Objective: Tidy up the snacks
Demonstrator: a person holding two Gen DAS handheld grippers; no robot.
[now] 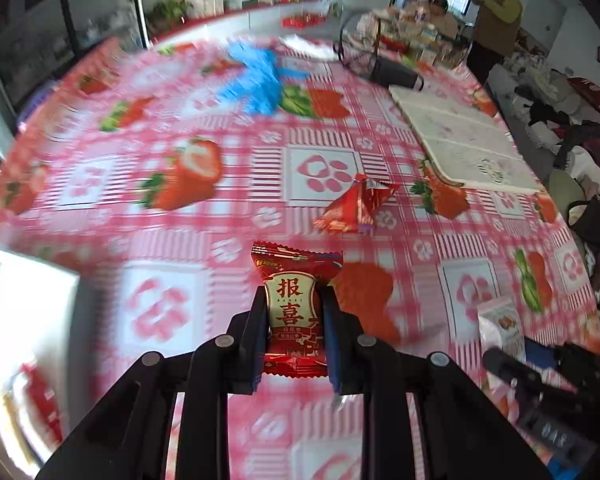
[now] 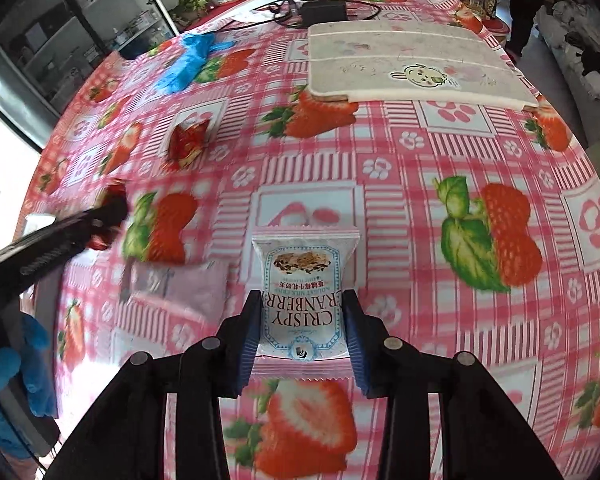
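Observation:
My left gripper (image 1: 294,300) is shut on a red snack packet (image 1: 294,272) with gold Chinese characters, held just above the strawberry tablecloth (image 1: 220,200). A second red packet (image 1: 356,204) lies crumpled further out, also seen as the red packet (image 2: 188,140) in the right wrist view. My right gripper (image 2: 302,300) is shut on a white "Crispy Cranberry" packet (image 2: 302,264), gripped by its sides. A pale pink packet (image 2: 192,284) lies flat to its left. The left gripper (image 2: 112,208) shows blurred at the left edge, and the right gripper (image 1: 500,360) at the lower right with the white packet (image 1: 500,324).
A white container (image 1: 28,280) sits at the near left with a red packet (image 1: 40,396) in it. Blue gloves (image 1: 256,76) lie at the far side, and a white foam mat (image 2: 412,64) covers the far right. Two people (image 1: 496,12) are beyond the table. A blue-gloved hand (image 2: 4,364) holds the left tool.

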